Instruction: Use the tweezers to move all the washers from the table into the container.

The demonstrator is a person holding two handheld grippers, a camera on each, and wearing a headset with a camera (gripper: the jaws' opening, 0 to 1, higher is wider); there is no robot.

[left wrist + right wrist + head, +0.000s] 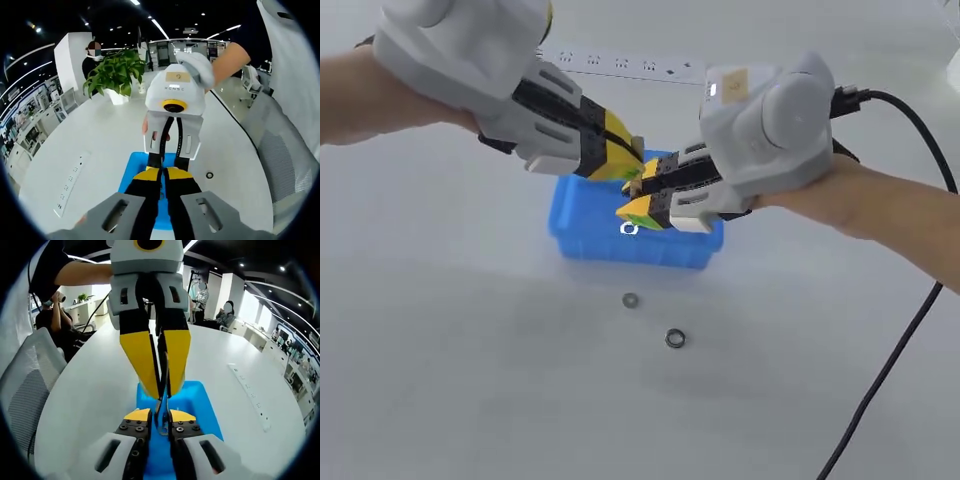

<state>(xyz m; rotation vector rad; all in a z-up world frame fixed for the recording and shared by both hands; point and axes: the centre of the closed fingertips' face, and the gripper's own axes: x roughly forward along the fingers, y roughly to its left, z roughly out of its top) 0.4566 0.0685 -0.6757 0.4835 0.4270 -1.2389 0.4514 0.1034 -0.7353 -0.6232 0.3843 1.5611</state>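
Note:
The blue container [620,250] stands mid-table, and both grippers meet above it. My left gripper [630,160] comes in from the upper left, its long yellow fingers [145,355] pressed onto thin metal tweezers [162,410]. Facing it from the right, my right gripper [642,208] is shut on the same tweezers. A small washer [629,229] sits at the tweezers' tip over the container's front part; whether it is still pinched is unclear. Two more washers lie on the table in front of the container, one [630,299] nearer it and one [675,338] farther out.
A white power strip [620,62] lies behind the container. A black cable [910,330] trails from the right gripper across the table's right side. People sit at desks in the background, and a potted plant [112,72] stands at the table's far end.

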